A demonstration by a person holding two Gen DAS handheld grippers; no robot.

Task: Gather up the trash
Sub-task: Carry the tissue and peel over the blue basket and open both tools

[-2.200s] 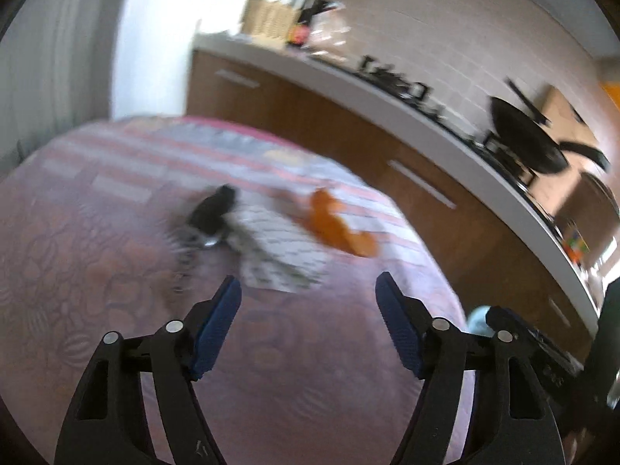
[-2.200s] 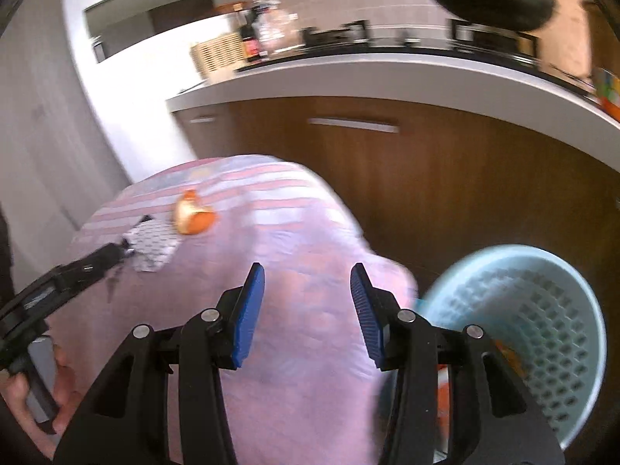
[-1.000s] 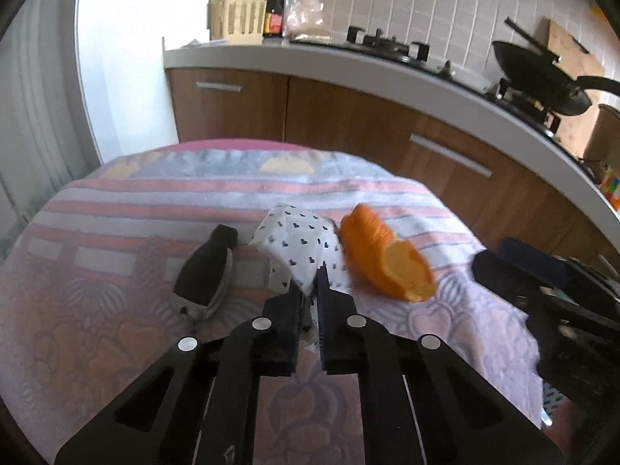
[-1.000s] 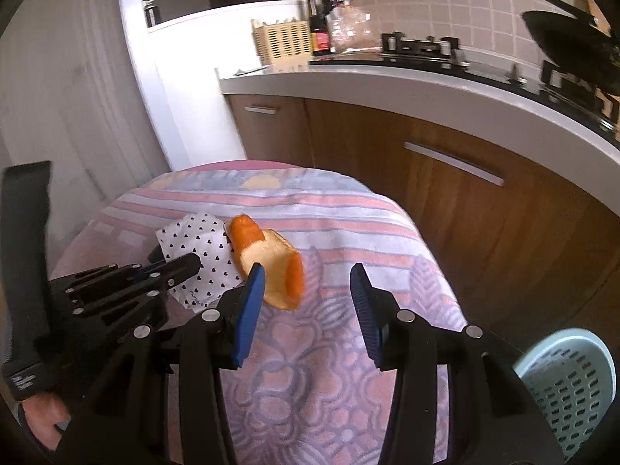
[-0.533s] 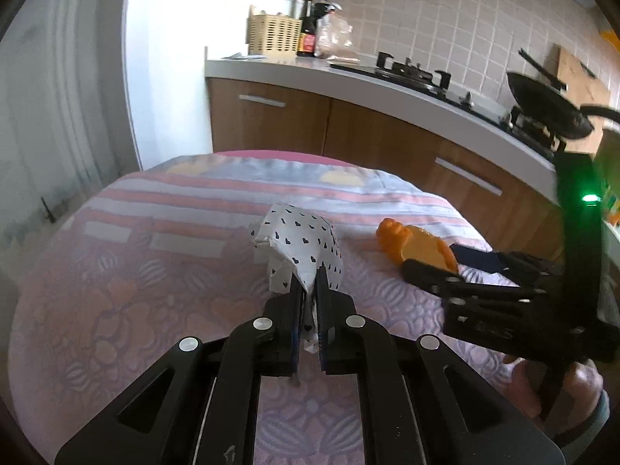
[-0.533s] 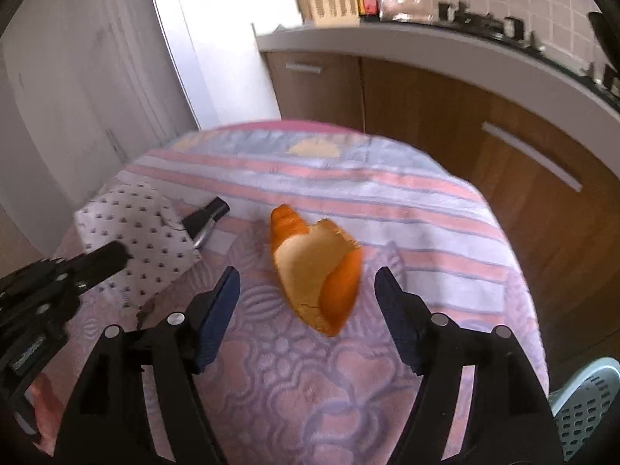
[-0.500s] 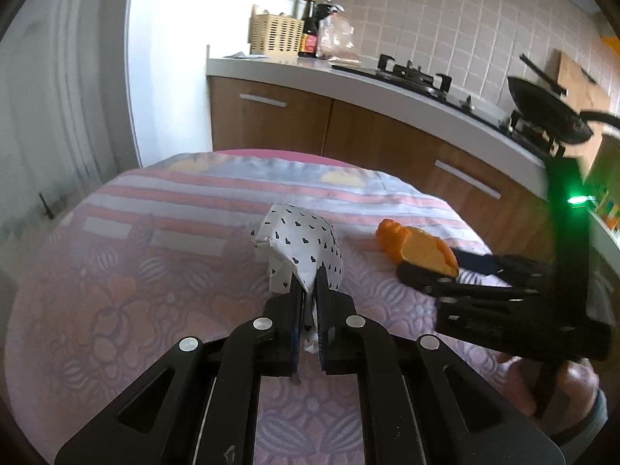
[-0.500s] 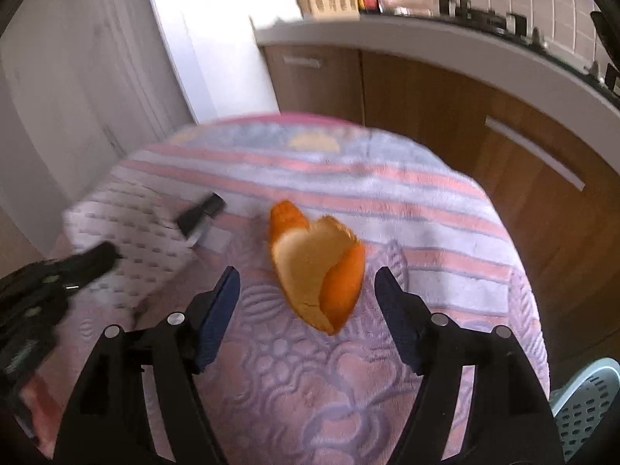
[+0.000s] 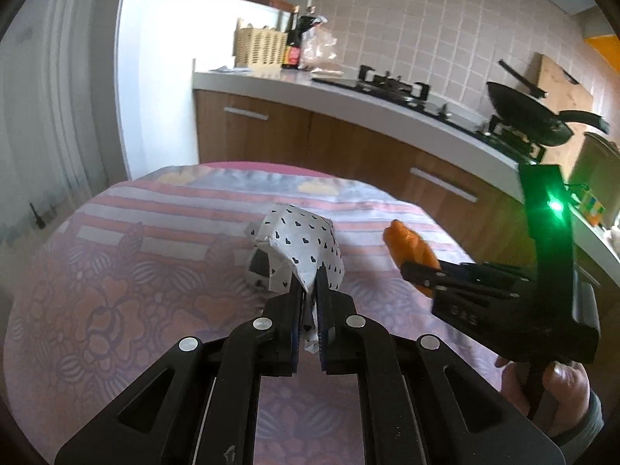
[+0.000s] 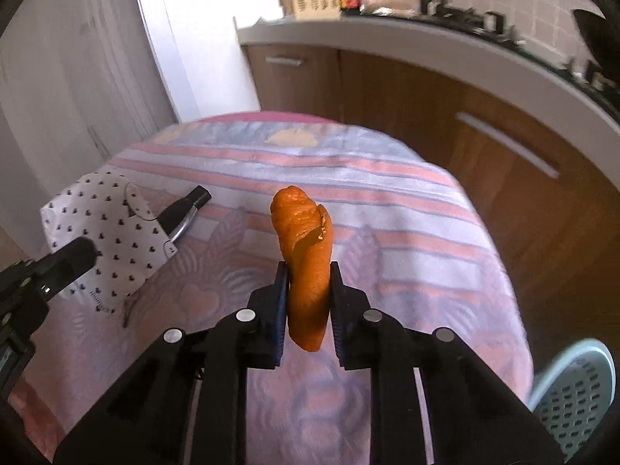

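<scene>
both hand-held grippers (image 9: 309, 290) (image 10: 309, 275) pinch trash, seemingly peel (image 10: 306, 263) and wrapper (image 9: 300, 248), above striped cloth (image 9: 155, 255).

A home kitchen with a cloth-covered table

A white worktop (image 9: 348, 95) runs over brown wooden cabinets (image 9: 248, 131) with bar handles, backed by a beige tiled wall (image 9: 407, 19). On it stand a gas hob (image 9: 391, 83), a black wok (image 9: 527, 116), a dark sauce bottle (image 9: 293, 44) and a slotted cream holder (image 9: 260, 48). A striped, flowered cloth (image 9: 155, 271) covers the table in front.
</scene>
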